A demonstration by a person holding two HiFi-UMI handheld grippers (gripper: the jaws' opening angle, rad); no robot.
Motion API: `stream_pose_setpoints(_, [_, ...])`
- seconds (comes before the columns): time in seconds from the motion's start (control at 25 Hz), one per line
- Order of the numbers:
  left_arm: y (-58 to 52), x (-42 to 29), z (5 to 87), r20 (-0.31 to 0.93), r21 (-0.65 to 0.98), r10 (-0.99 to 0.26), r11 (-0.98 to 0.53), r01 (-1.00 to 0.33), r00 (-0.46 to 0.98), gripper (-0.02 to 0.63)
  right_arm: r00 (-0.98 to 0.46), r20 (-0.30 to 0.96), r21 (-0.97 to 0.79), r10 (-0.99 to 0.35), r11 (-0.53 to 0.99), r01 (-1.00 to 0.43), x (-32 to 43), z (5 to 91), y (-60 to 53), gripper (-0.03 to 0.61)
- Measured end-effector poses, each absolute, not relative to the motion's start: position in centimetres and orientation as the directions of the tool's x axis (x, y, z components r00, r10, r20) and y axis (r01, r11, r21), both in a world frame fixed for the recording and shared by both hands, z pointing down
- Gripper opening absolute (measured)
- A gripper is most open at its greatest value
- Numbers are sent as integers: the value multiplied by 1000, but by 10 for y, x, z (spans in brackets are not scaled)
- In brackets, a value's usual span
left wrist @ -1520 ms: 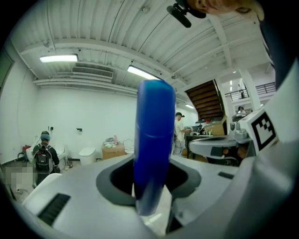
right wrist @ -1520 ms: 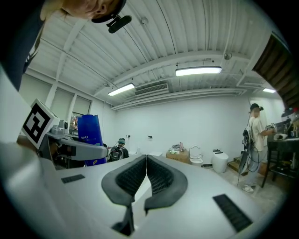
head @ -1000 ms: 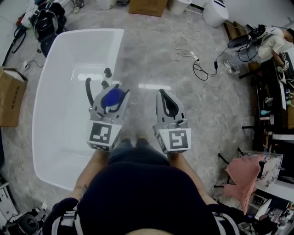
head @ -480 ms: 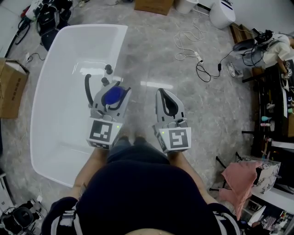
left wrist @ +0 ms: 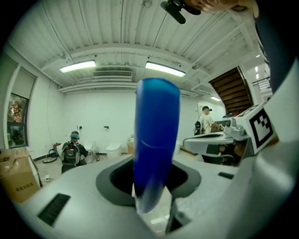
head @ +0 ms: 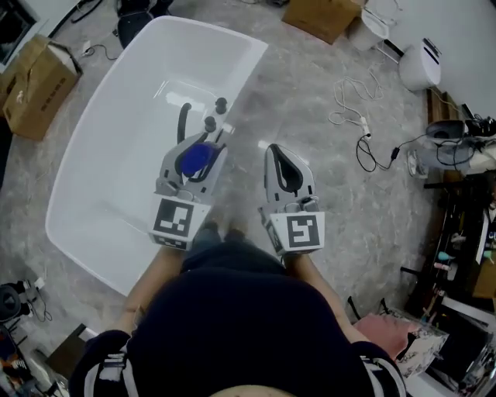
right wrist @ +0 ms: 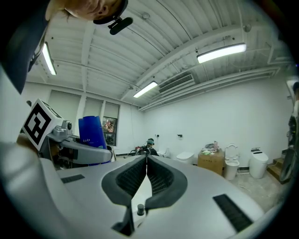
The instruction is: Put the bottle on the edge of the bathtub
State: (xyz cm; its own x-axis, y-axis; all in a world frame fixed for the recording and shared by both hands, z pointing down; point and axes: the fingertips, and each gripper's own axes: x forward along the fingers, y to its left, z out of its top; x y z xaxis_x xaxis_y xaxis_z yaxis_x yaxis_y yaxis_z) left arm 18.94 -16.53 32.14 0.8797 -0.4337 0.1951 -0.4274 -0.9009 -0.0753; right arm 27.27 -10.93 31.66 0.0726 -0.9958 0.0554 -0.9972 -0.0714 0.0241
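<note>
In the head view, my left gripper (head: 203, 149) is shut on a blue bottle (head: 194, 159), held over the right rim of the white bathtub (head: 236, 74) close to the black faucet (head: 184, 121). In the left gripper view, the bottle (left wrist: 156, 140) stands upright between the jaws and fills the middle of the view. My right gripper (head: 279, 152) is shut and empty, beside the left one and over the stone floor. The right gripper view shows its pads (right wrist: 140, 175) pressed together, with the bottle (right wrist: 92, 133) off to the left.
Two round knobs (head: 215, 113) sit on the tub rim by the faucet. Cardboard boxes (head: 40, 77) lie left of the tub and beyond it (head: 322, 15). White and black cables (head: 358, 128) trail on the floor at right, near a cluttered rack (head: 457, 155). People (left wrist: 72, 149) stand far off.
The view has swung: the tub now lies diagonally and further up-left. Both grippers keep their grip and spacing; the bottle now sits nearer the faucet and rim.
</note>
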Motion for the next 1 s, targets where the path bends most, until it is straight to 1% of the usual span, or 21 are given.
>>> stream_pose_setpoints(0.08, [-173,172,323,199,-101,-491,-871,-481,848,149,2,50,23,-999,-1,-1000,259,314,-123,18])
stream_pose_setpoints(0.2, [-184,143,321,201,-96,-574,-818,-567,794,149,-105,42,21,-994,106,-994,234,310,-143,17])
stream_pose_setpoints(0.32, [-194,103,325,209,-110,-654,-754,-647,727,149,-203,42,16,-978,204,-979,200,315,-162,18])
stream_pose_setpoints(0.6, [-202,12,331,221,-107,-817,-564,-819,533,149,-427,42,11,-903,428,-904,122,321,-195,18])
stream_pose_setpoints(0.68, [-202,-7,330,224,-108,-849,-510,-853,479,149,-479,43,13,-877,480,-877,105,320,-202,18])
stream_pose_setpoints(1.0, [-189,-74,333,233,-110,-913,-366,-924,334,149,-597,41,25,-801,598,-801,47,320,-211,18])
